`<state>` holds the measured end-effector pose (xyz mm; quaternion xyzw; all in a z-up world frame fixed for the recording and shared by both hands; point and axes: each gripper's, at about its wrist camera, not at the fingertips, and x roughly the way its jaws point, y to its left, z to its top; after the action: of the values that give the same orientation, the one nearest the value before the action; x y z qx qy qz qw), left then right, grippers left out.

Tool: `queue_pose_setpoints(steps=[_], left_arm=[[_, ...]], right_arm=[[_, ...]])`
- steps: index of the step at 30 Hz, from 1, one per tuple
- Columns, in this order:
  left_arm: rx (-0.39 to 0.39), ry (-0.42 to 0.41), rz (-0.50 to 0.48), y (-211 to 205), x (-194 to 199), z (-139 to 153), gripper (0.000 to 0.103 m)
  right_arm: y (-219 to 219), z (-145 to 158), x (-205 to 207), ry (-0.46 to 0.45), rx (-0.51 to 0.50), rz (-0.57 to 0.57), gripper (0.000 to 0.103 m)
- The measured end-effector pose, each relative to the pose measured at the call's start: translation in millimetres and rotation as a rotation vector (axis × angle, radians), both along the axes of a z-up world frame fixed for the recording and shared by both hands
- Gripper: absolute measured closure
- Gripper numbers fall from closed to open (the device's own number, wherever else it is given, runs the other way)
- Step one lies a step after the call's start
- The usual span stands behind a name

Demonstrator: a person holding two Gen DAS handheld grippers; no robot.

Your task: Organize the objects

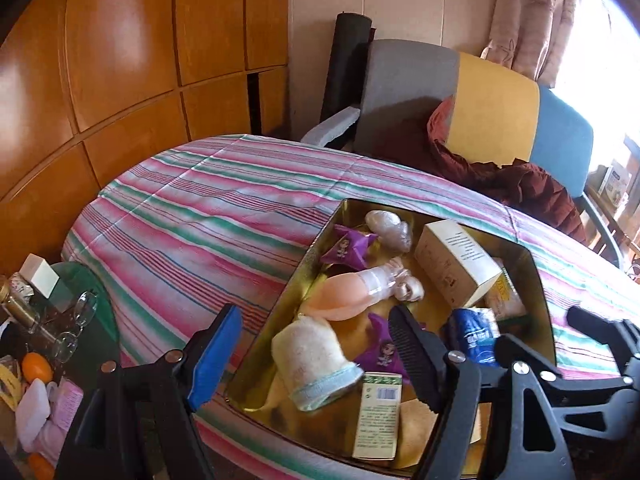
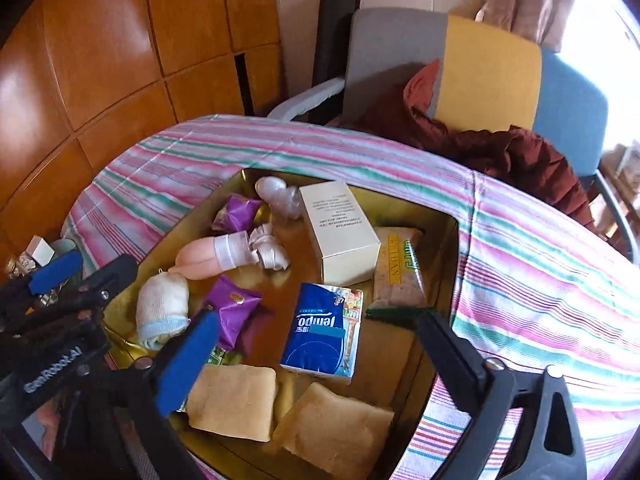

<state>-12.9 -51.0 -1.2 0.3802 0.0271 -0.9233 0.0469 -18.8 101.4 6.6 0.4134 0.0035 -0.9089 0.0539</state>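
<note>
Both tongs hung spread and empty over gold tray point(image 2: 448, 264).
Right gripper point(image 2: 316, 344) straddled blue tissue pack point(image 2: 320, 332); left gripper point(image 1: 316, 340) had rolled sock point(image 1: 312, 360) between its jaws, untouched.

The left gripper point(image 1: 316, 344) is made of black plastic with two long fingers. One finger has a bright blue pad point(image 1: 214, 356) on its inner side. The other finger has a black pad with little ridges point(image 1: 412, 354). Small round silver screws point(image 1: 454, 356) sit near where the fingers join the frame.

The right gripper point(image 2: 316, 354) looks the same, black with a blue pad point(image 2: 186, 362). White letters point(image 2: 52, 368) on the black frame read "GenRobot.AI".
</note>
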Motion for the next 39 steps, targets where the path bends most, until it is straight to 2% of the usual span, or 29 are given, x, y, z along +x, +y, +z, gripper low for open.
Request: queue_pose_setpoints(steps=[3,8,15,22,28,33,39], left_arm=[[-0.026,-0.011,0.020,-4,2,-1,0.026],[-0.125,-0.019,0.050,2,6,0,0.026],[-0.155,-0.050,0.039,6,12,4,0.026],[-0.147,-0.057,0.015,9,13,6,0.026],[-0.118,-0.070,-0.004,11,15,8,0.026],[-0.108,-0.072,-0.008,11,15,9,0.026],[-0.094,-0.086,-0.003,8,12,7,0.027]], right_arm=[[-2,5,3,-0.014,0.010,-0.016,0.000],[-5,6,11,-0.017,0.009,-0.038,0.000],[-4,10,16,0.006,0.049,-0.112,0.000],[3,6,12,-0.039,0.072,-0.200,0.000],[4,-5,2,-0.159,0.086,-0.253,0.000],[10,-3,7,-0.140,0.024,-0.267,0.000],[10,0,7,-0.119,0.041,-0.278,0.000]])
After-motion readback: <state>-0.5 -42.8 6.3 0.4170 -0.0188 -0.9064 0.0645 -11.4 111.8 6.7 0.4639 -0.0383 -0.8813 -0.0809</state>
